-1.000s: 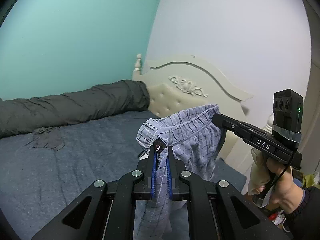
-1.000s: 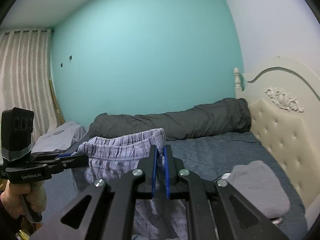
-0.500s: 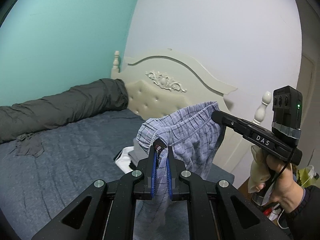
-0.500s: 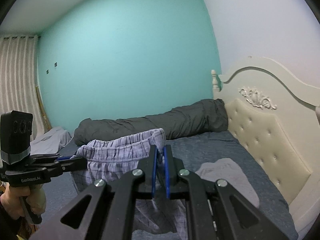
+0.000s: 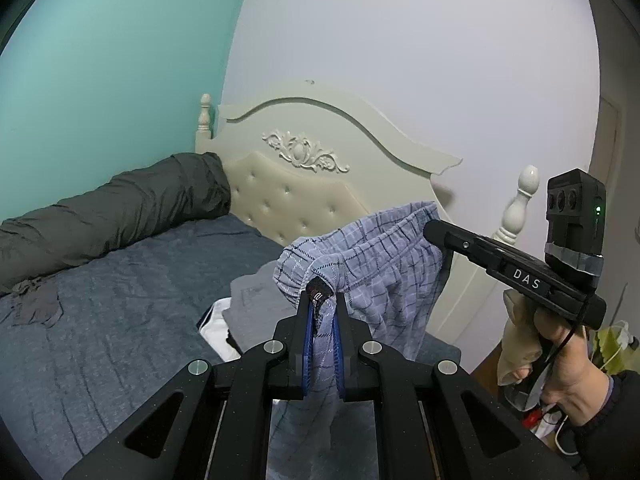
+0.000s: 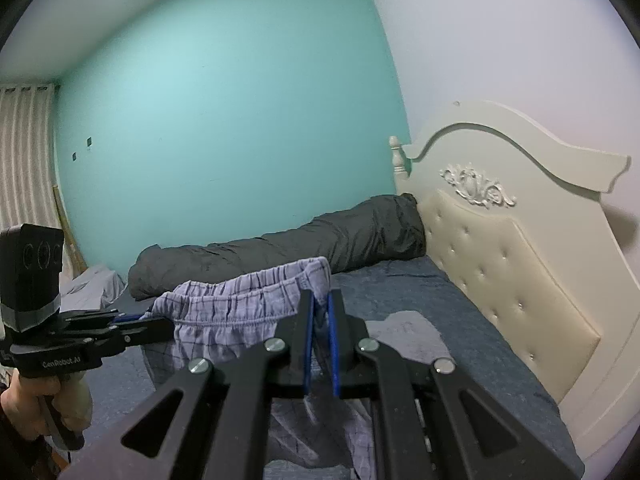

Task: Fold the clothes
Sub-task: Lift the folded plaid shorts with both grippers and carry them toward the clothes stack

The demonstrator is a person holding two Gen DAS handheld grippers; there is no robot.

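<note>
Bedroom, teal and white walls; blue-grey bed below. Plaid shorts hang in the air over the bed, waistband stretched between both grippers. Left gripper fingers clenched on one waistband end; right gripper fingers clenched on the other.

Versus a second ago: both views have swung toward the cream headboard, which sits more centrally; grip unchanged.

Beyond the fingers: folded grey garment lying on the bed just ahead, dark rolled duvet along the far wall. Nothing between shorts and bed.
</note>
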